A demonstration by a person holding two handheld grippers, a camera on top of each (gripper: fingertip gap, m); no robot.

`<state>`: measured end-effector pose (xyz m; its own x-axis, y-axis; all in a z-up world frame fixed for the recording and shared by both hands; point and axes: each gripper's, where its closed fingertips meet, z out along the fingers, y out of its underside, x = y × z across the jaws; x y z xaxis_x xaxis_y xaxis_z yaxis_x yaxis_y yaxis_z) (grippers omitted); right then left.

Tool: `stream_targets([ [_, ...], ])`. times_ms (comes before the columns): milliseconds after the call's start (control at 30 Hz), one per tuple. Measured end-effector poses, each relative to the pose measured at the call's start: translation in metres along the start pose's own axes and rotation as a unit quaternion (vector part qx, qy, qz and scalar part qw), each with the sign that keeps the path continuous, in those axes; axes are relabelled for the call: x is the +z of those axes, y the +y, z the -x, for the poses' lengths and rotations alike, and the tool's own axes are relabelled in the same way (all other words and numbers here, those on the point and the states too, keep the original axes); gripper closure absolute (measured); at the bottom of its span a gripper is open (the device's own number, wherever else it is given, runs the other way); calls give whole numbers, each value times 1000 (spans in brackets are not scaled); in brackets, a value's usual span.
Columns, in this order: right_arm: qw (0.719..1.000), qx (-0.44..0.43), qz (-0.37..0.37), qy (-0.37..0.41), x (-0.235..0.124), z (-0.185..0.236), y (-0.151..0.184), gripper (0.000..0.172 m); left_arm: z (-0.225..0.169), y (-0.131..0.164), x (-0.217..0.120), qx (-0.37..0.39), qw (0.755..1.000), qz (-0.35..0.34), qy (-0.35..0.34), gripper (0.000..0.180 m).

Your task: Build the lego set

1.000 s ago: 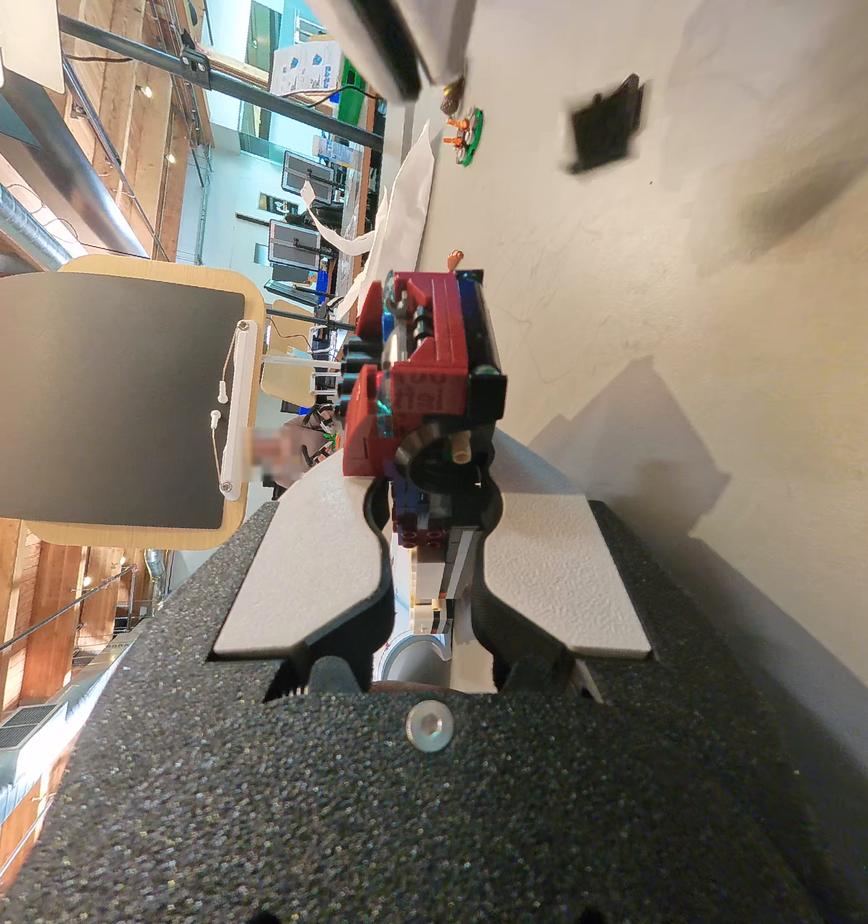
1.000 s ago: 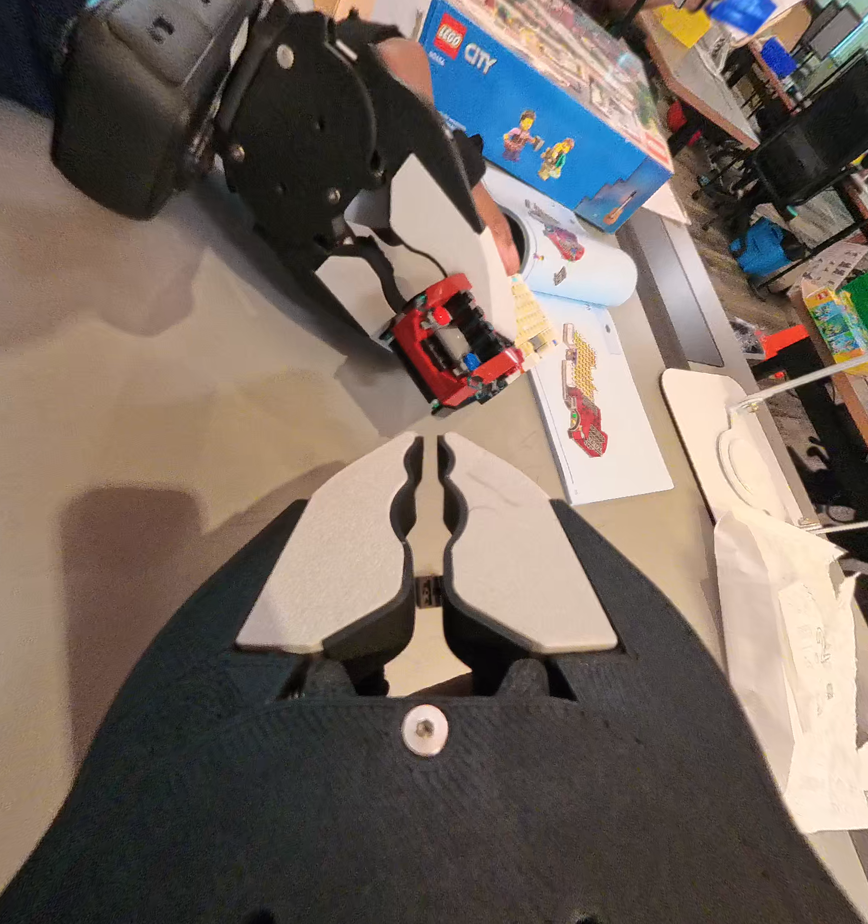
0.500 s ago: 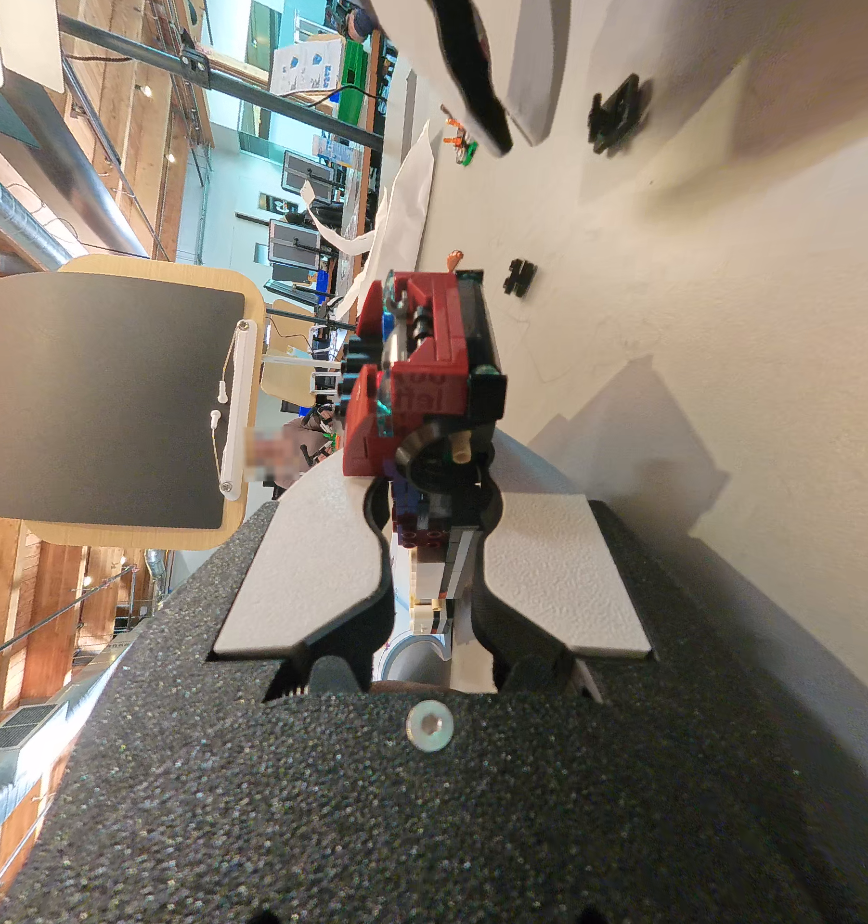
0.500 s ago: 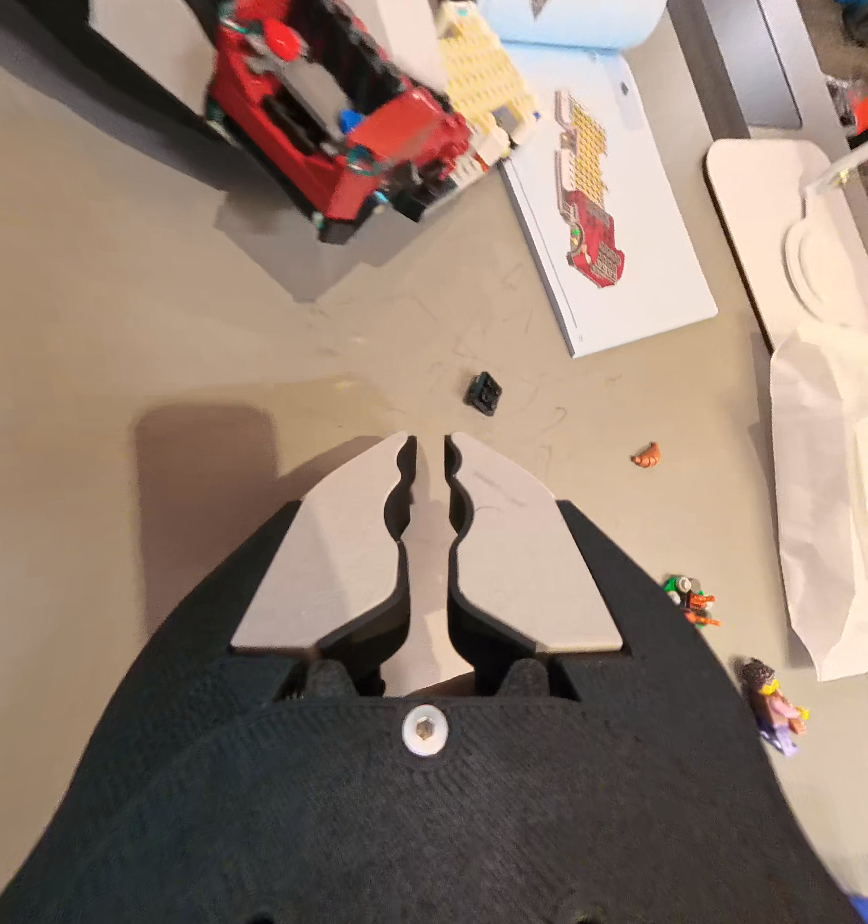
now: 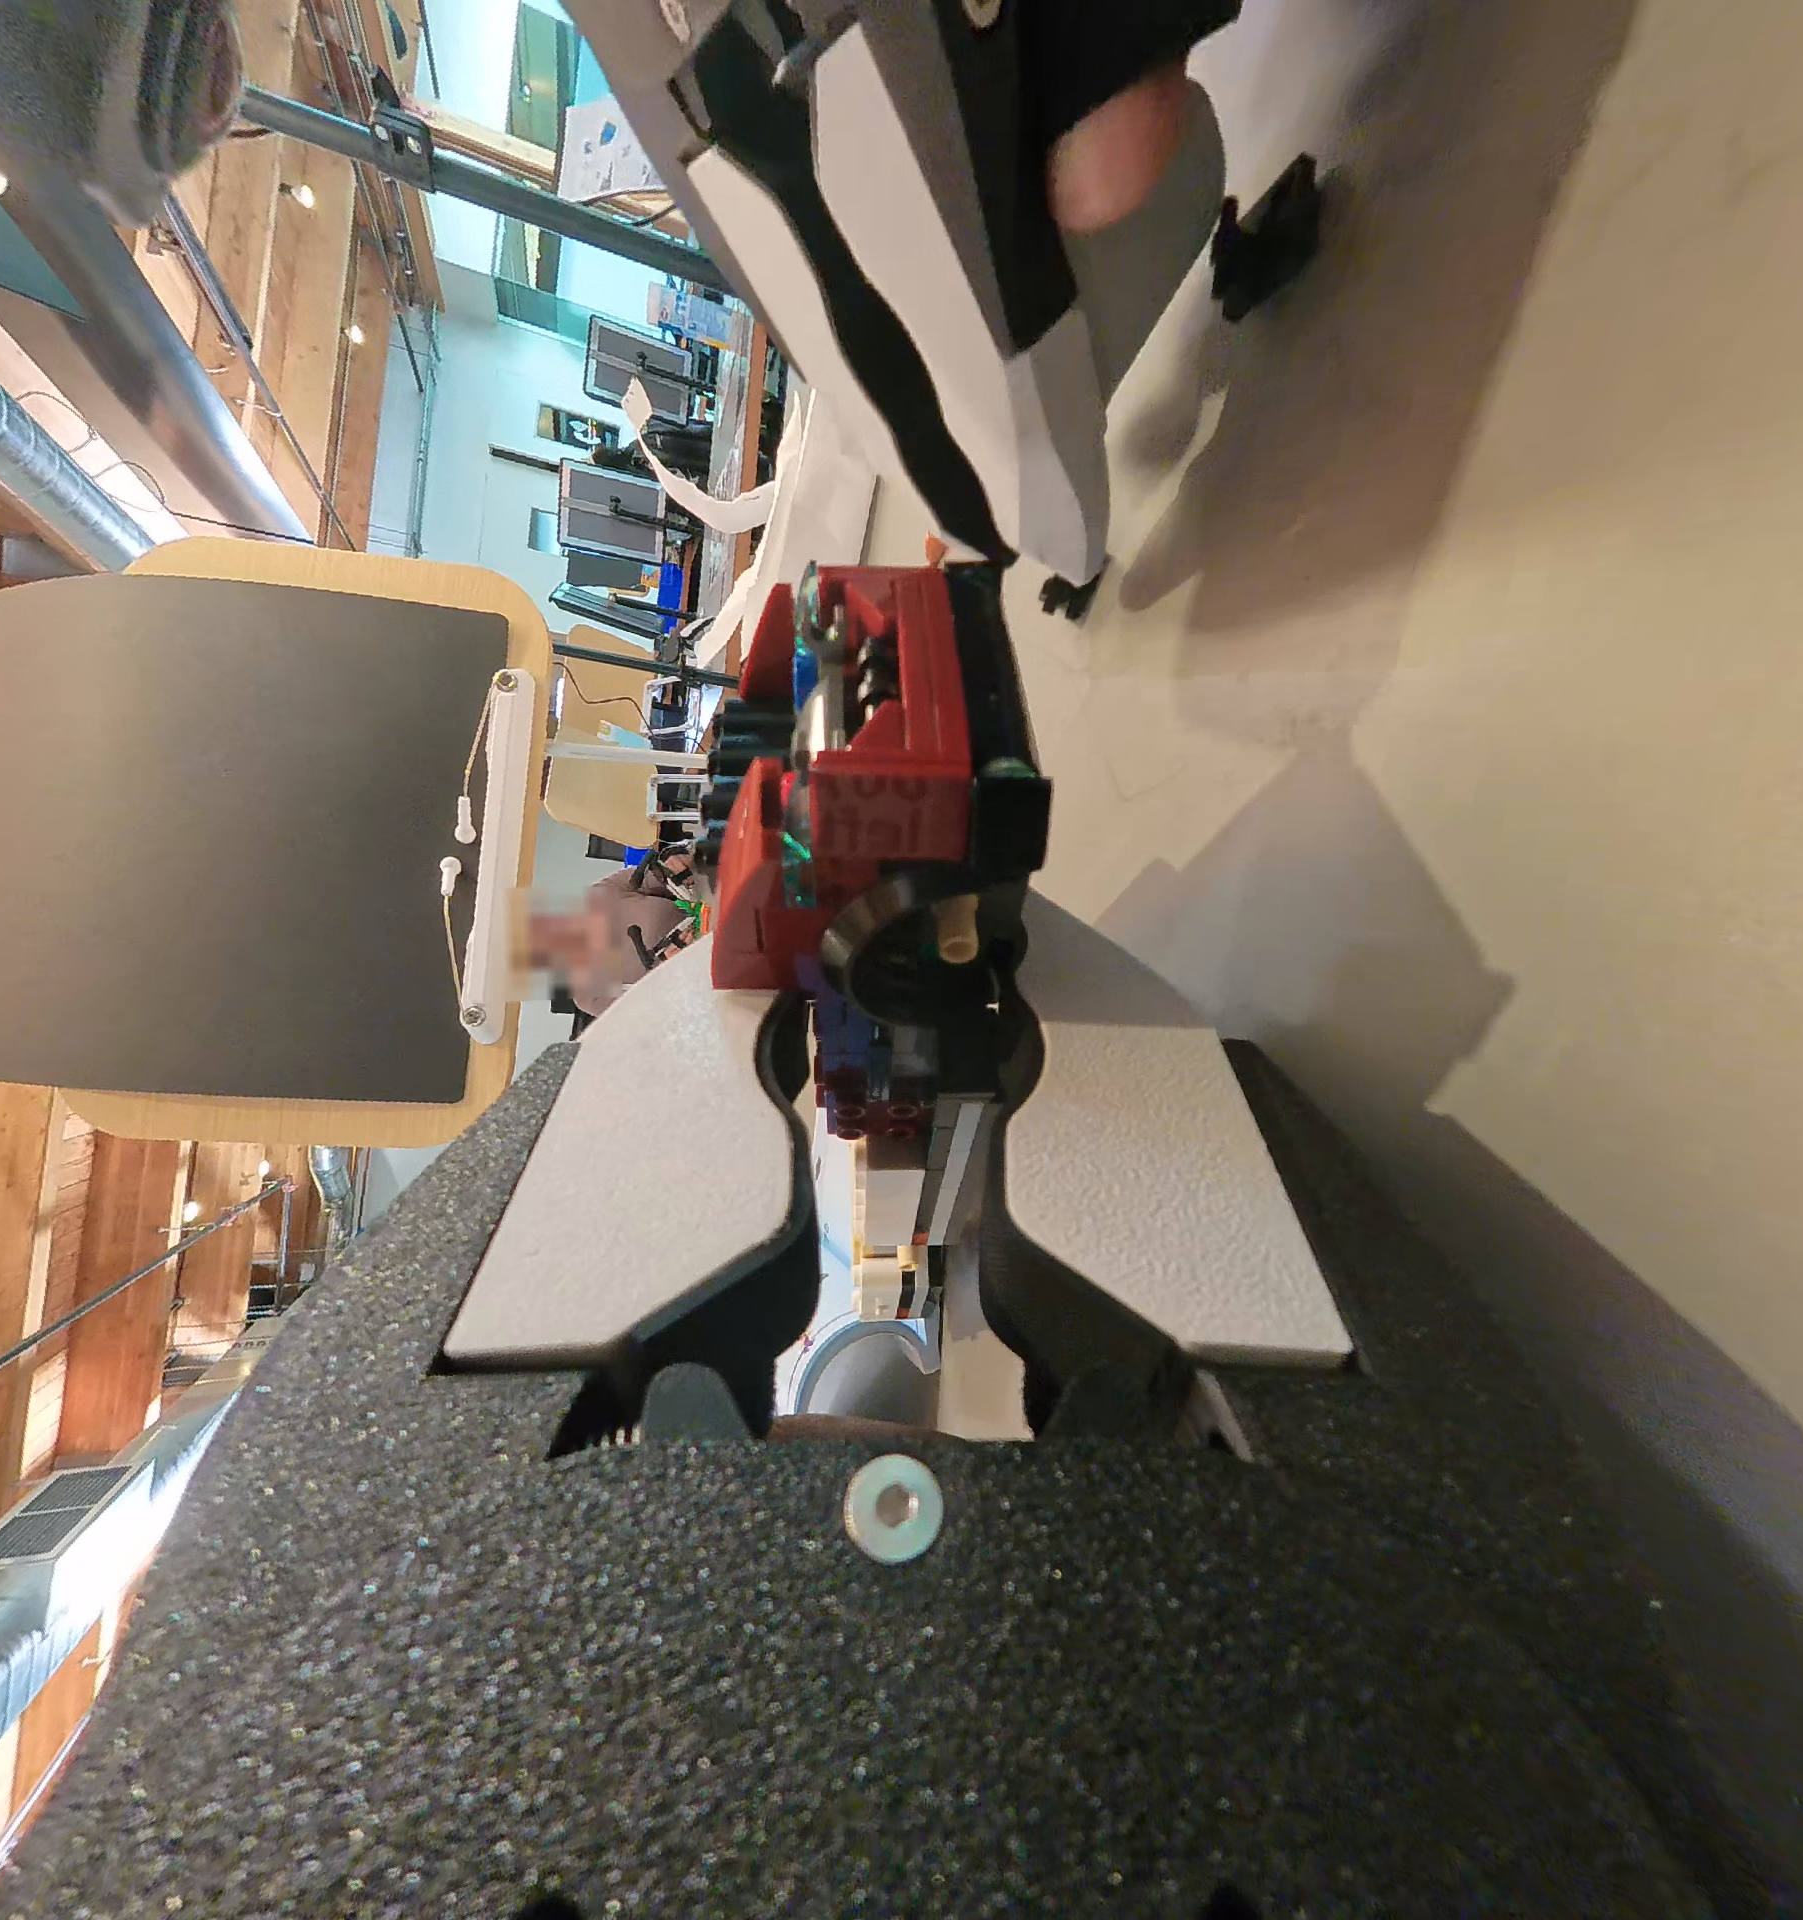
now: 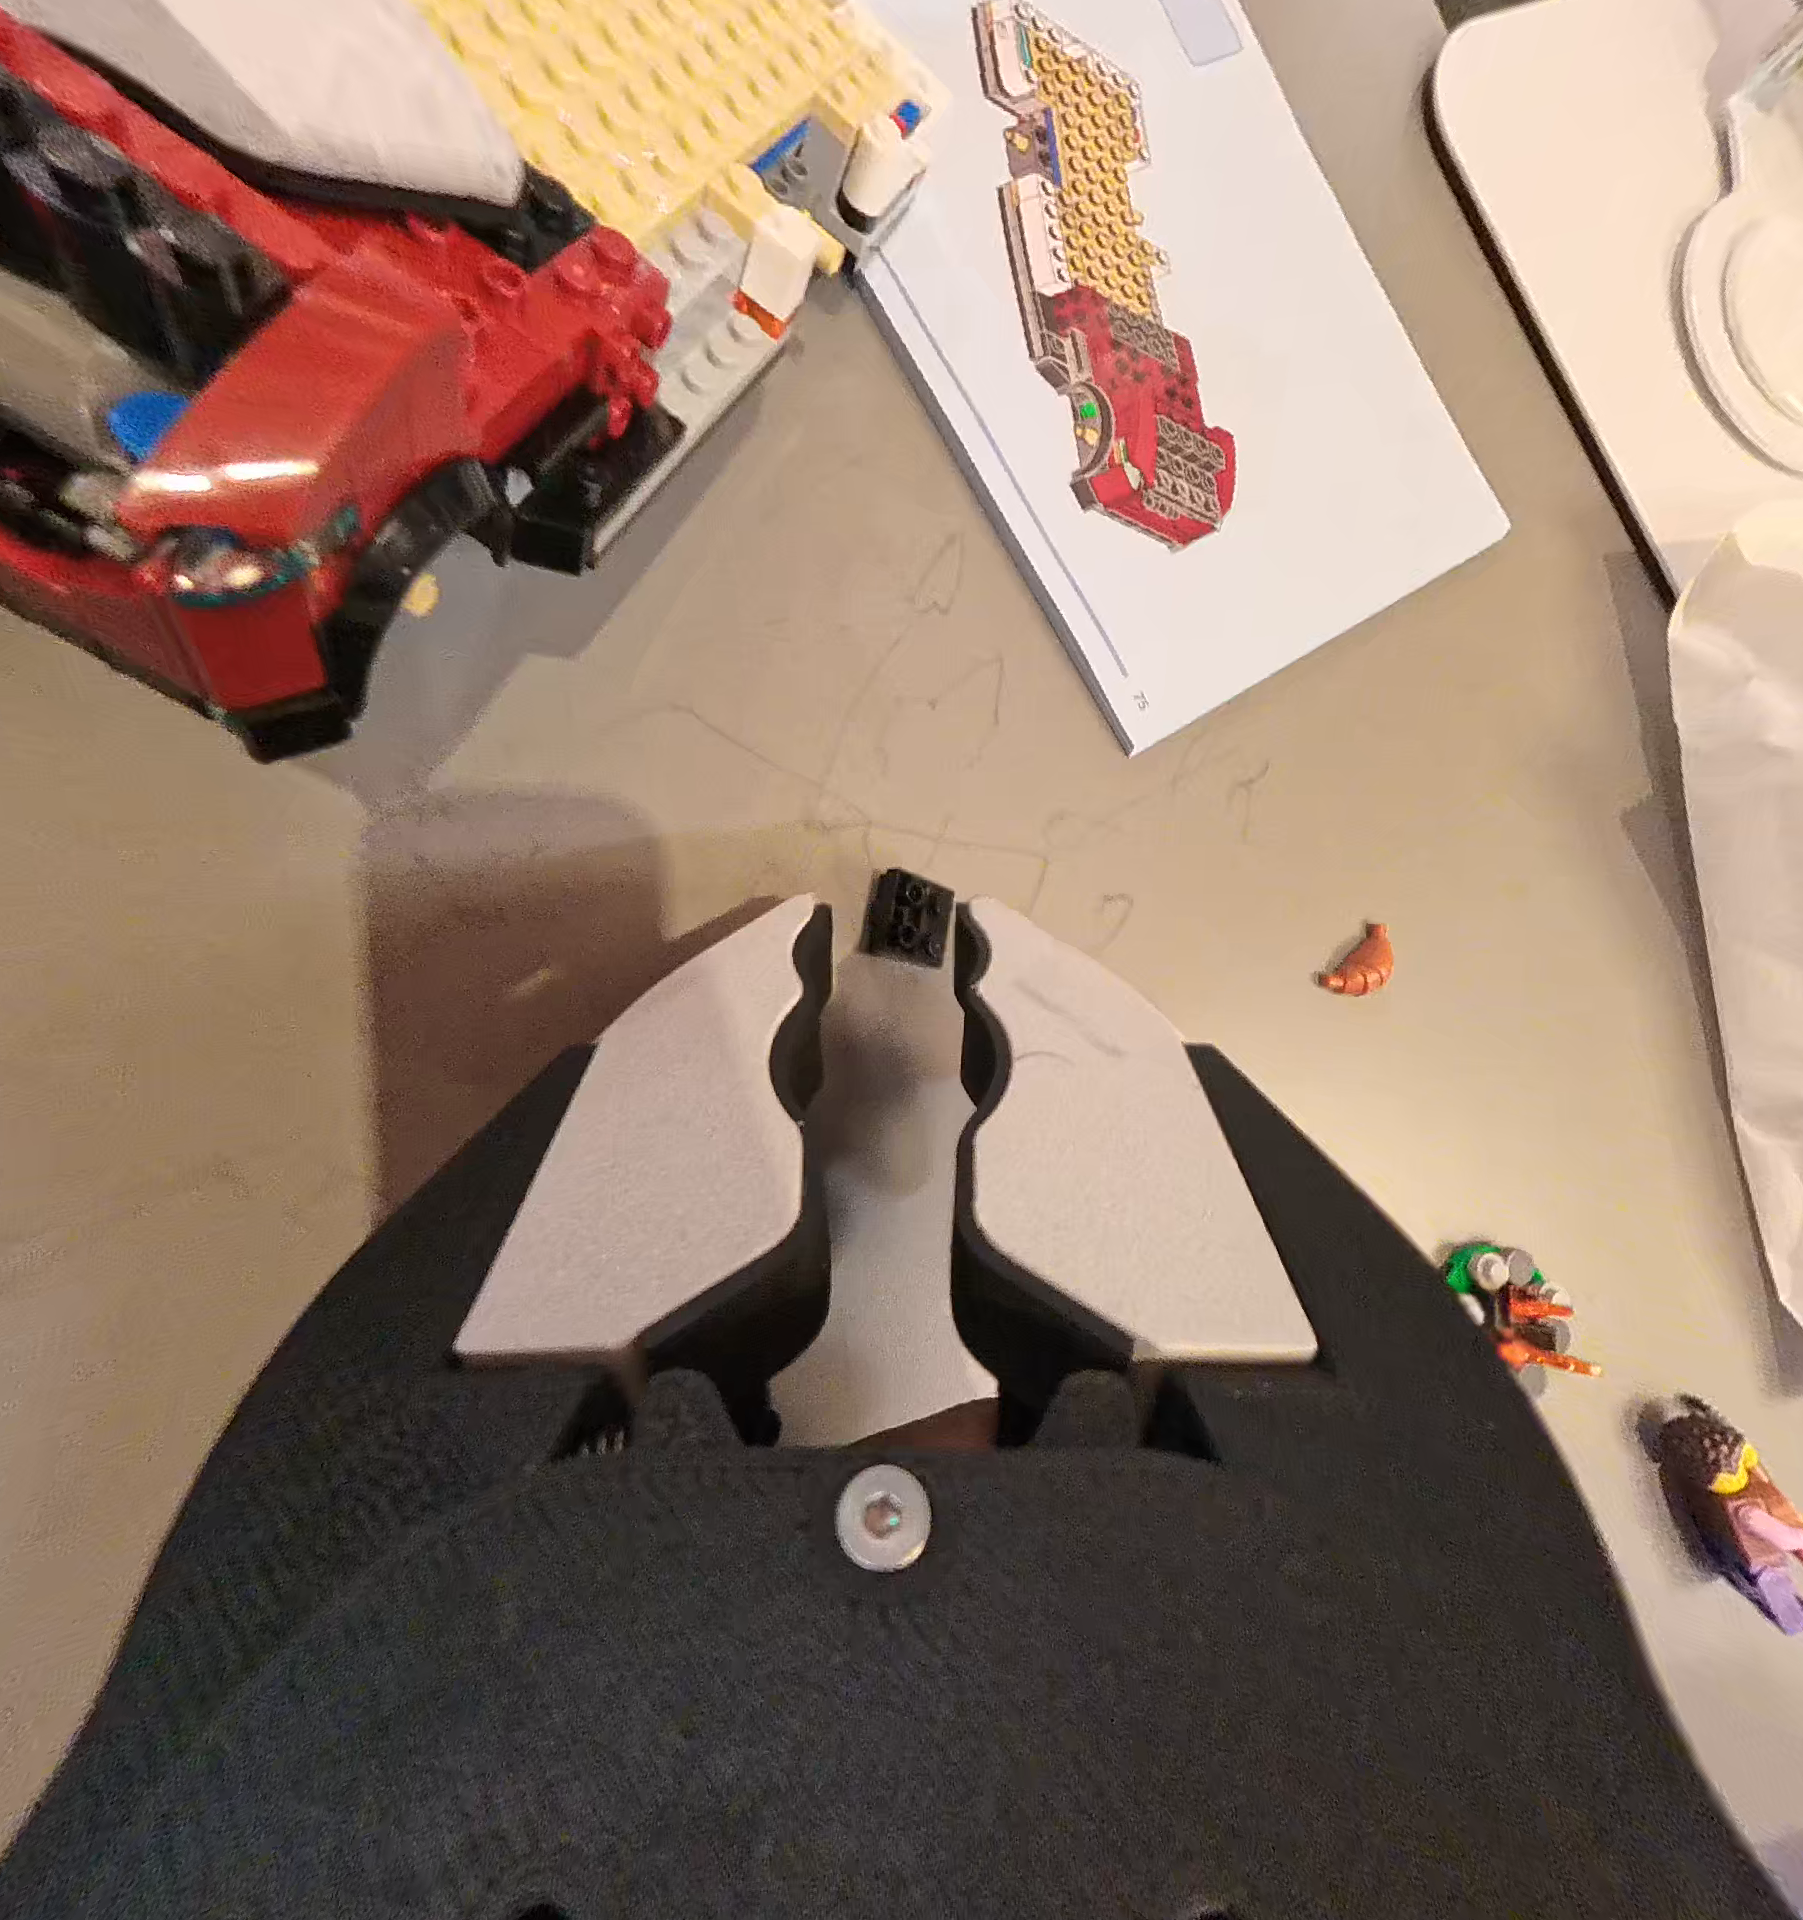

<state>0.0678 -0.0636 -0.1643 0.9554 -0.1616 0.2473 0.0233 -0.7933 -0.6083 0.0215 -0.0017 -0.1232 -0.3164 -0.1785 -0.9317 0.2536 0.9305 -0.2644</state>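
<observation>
Left tongs [image 5: 902, 1013]: closed on a red brick car [image 5: 876, 790], gripped at its dark underside and held clear of the worktop [image 5: 1603, 727]; both fingers [image 5: 668, 1143] press the model's sides. A tan brick plate section [image 6: 668, 94] is joined to the car's far end.

Right tongs [image 6: 897, 925]: partly open, tips low over the worktop, holding nothing. A small black brick [image 6: 909, 923] lies on the worktop between the fingertips [image 6: 731, 997]; a gap shows on its left side, and the right side sits just beside the right tip, contact not clear.

Nearby items, right wrist view:
- Open instruction booklet [image 6: 1240, 416], far right of the black brick, flat on the worktop.
- Orange croissant piece [image 6: 1359, 961], right of the tongs, well apart.
- Small green and orange piece [image 6: 1515, 1309], near right.
- Minifigure [image 6: 1738, 1517], lying down, nearer right.
- White paper sheet [image 6: 1780, 935], at the right edge.
- White tray [image 6: 1603, 260], far right.
</observation>
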Motion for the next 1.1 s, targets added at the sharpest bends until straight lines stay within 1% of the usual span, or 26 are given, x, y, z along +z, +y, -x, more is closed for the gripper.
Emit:
stream_targets([
  [233,999,-26,31,1,8,-1,5,161,0,-1,0,1,1000,-1,0,148],
  [500,989,-127,4,-80,-3,25,8,161,-1,-3,0,1,1000,-1,1,148],
  [567,987,-133,-1,-92,-6,28,7,161,-1,-3,0,1,1000,-2,1,148],
  [700,989,-113,-7,-98,-10,29,2,159,-1,-4,0,3,1000,-2,1,148],
  [867,990,-120,23,-76,-5,26,9,163,-1,-4,0,5,1000,-1,1,148],
  [1100,987,-158,1,-40,-7,23,6,164,-1,-7,-1,13,1000,-2,-1,148],
])
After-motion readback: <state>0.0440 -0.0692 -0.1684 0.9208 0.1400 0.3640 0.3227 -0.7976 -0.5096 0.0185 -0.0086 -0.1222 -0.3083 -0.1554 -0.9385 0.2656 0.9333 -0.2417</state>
